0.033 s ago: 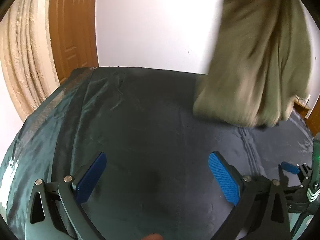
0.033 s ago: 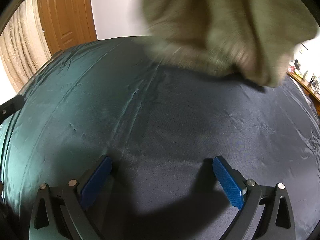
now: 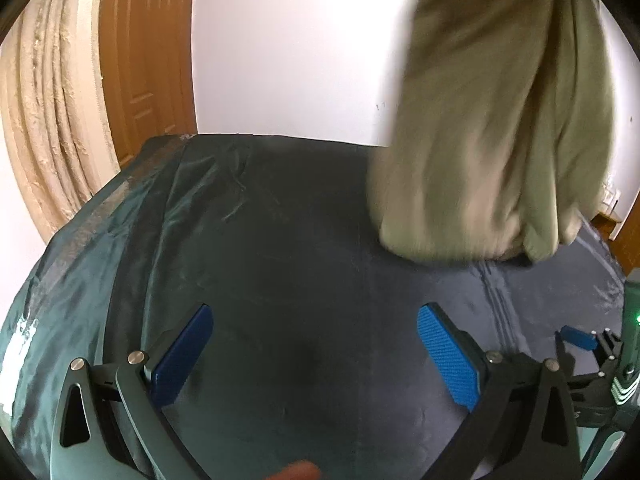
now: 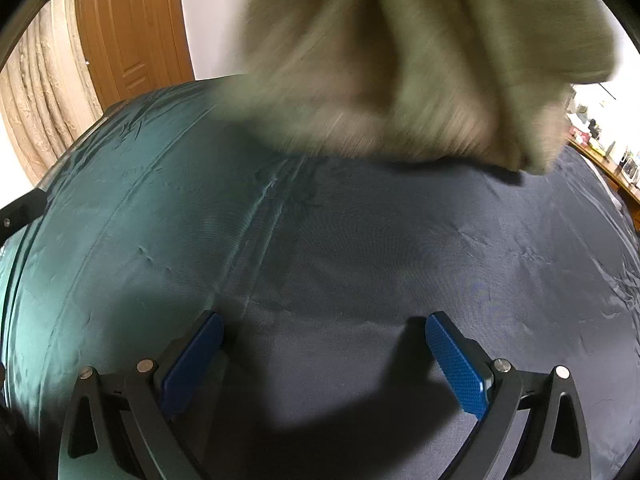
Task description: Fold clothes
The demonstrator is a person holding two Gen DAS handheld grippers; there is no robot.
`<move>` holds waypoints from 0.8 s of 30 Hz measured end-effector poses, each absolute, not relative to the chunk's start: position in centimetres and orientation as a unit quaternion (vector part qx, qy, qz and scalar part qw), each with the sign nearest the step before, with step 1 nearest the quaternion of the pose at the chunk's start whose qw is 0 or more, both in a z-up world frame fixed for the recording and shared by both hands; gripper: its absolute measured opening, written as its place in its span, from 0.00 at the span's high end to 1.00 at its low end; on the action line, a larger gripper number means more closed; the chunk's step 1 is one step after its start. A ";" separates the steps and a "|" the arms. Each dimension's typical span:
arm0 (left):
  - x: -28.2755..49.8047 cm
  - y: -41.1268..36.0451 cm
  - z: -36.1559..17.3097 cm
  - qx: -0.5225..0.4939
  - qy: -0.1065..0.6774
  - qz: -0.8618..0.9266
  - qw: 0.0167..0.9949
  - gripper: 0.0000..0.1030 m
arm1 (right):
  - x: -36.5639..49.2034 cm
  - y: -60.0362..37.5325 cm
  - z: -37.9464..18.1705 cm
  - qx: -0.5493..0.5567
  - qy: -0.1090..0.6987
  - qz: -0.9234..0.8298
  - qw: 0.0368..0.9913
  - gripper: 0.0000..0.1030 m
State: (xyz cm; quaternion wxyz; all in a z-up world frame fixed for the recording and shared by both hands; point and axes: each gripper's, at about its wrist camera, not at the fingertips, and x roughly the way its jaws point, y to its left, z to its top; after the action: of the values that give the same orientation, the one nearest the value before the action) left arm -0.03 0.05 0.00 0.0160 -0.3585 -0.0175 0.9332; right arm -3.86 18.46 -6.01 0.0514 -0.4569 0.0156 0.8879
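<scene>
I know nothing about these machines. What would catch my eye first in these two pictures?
First, the blurred olive-green garment, a bunched mass of cloth over the far right of the dark teal sheet that covers the wide surface. Next, the bright blue pads on the black left gripper and right gripper, both wide open and empty near the bottom. A brown wooden door stands far left.

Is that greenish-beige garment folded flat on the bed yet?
No. The garment is bunched and blurred, up over the dark sheet; whether its lower edge touches the sheet, cannot tell. Neither gripper holds it.
</scene>
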 end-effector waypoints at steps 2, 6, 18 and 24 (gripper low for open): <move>-0.1 0.1 0.0 -0.360 -0.018 0.933 0.016 0.00 | -3.9 18.4 -6.0 -0.457 0.015 0.888 0.052 0.00; -0.2 0.3 0.0 -0.362 -0.018 0.932 0.017 0.00 | -3.9 18.4 -6.0 -0.458 0.015 0.887 0.052 0.00; 0.3 1.5 0.2 -0.365 -0.014 0.930 0.028 0.00 | -3.7 18.6 -5.4 -0.457 0.015 0.888 0.052 0.00; 0.7 1.6 1.3 -0.357 -0.036 0.931 0.075 0.00 | -3.8 18.4 -5.5 -0.458 0.015 0.888 0.052 0.00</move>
State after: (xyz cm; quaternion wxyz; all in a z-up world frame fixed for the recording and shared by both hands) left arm 0.71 1.59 1.29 0.0754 -0.3566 -0.0363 0.9305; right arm -3.84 18.35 -5.49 0.0518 -0.4576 0.0152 0.8875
